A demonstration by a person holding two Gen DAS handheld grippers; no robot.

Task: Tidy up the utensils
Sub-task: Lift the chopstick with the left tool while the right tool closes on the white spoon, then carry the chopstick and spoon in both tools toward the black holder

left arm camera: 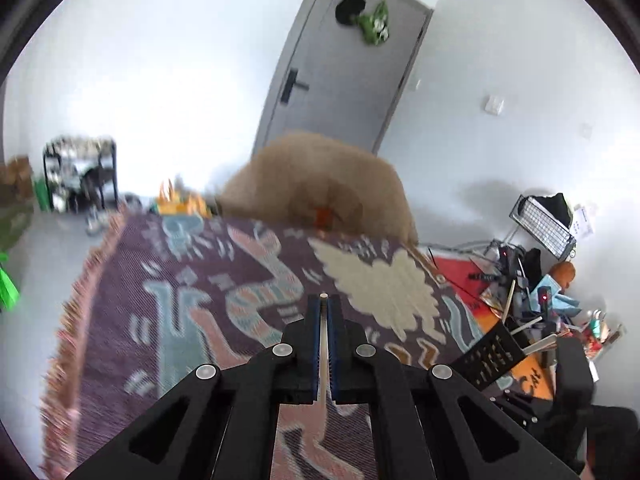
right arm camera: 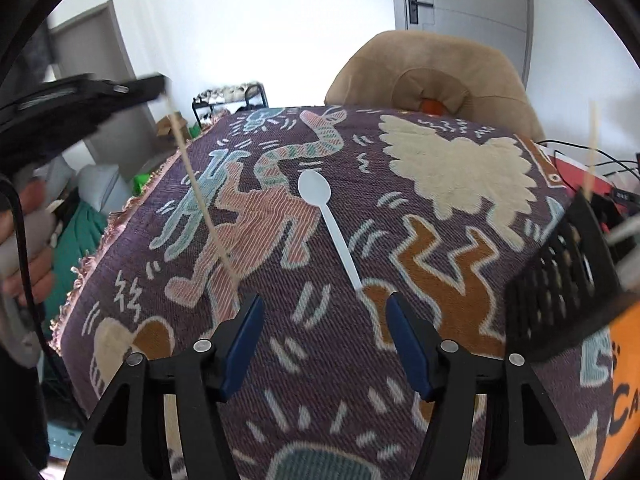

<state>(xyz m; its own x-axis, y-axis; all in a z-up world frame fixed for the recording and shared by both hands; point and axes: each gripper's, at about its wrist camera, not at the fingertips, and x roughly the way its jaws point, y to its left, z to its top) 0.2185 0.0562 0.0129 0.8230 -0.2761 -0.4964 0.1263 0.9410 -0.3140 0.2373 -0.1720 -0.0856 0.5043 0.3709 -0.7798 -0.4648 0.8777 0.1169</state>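
Chopstick [left arm camera: 323,344] clamped in left claw [left arm camera: 323,300], bound for basket [right arm camera: 560,280] at 3 o'clock. Right claw [right arm camera: 324,304] apart, next closes on spoon [right arm camera: 328,224] handle at 12.

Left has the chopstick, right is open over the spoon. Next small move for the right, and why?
Probably ease the right gripper forward and down over the white spoon handle. Its jaws stand open with the handle tip lying just ahead between them, flat on the patterned cloth, not yet touched.
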